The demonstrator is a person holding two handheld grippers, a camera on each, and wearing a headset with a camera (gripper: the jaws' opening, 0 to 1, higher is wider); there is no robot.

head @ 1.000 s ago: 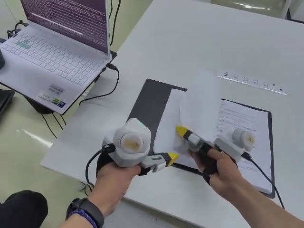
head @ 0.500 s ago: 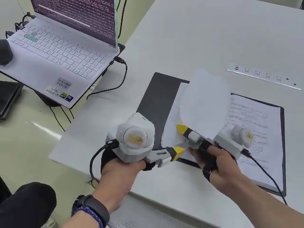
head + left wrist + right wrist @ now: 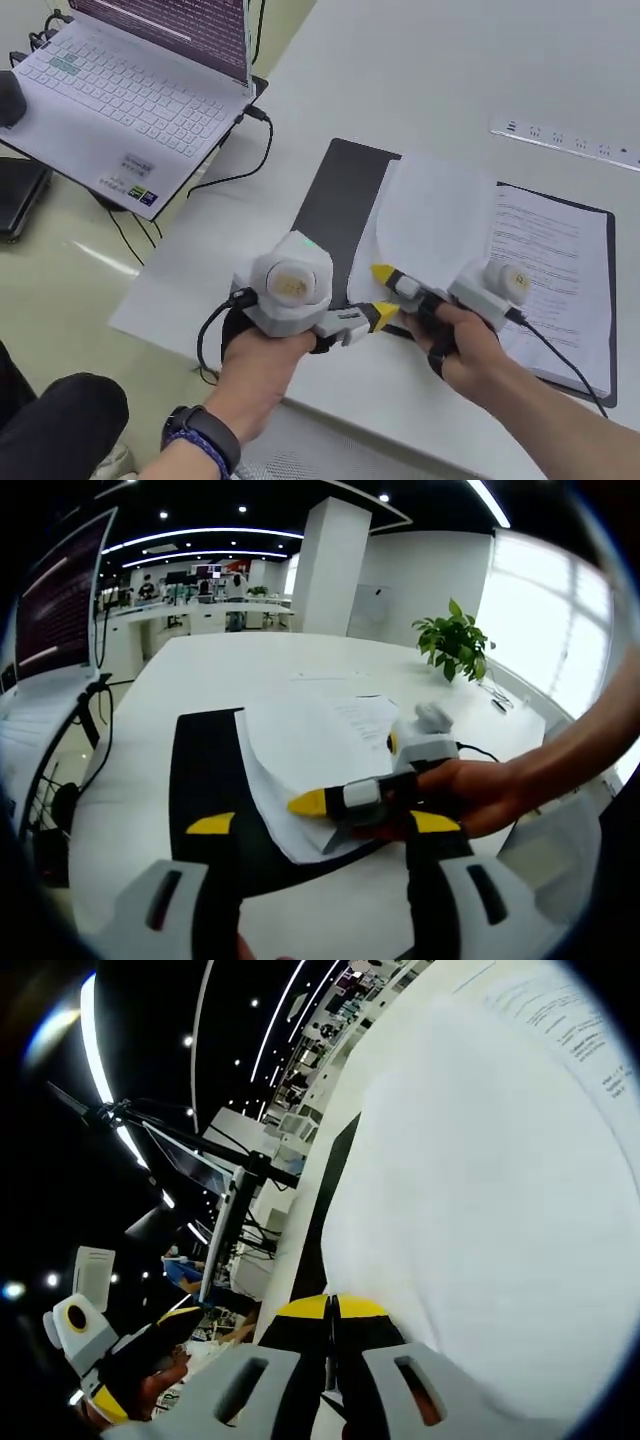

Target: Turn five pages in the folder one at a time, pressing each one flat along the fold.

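White curved page (image 3: 435, 215) pinched in right gripper (image 3: 331, 1307) jaws, left gripper (image 3: 322, 823) jaws spread, matte black folder (image 3: 335, 200) flat

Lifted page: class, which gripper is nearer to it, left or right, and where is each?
Right. The right gripper is shut on the lifted page at its lower edge. The left gripper is open just beneath, by the folder, off the page.

A white table (image 3: 420, 60) carried an open black folder (image 3: 335, 205) at centre frame and a power strip (image 3: 565, 141) at upper right.
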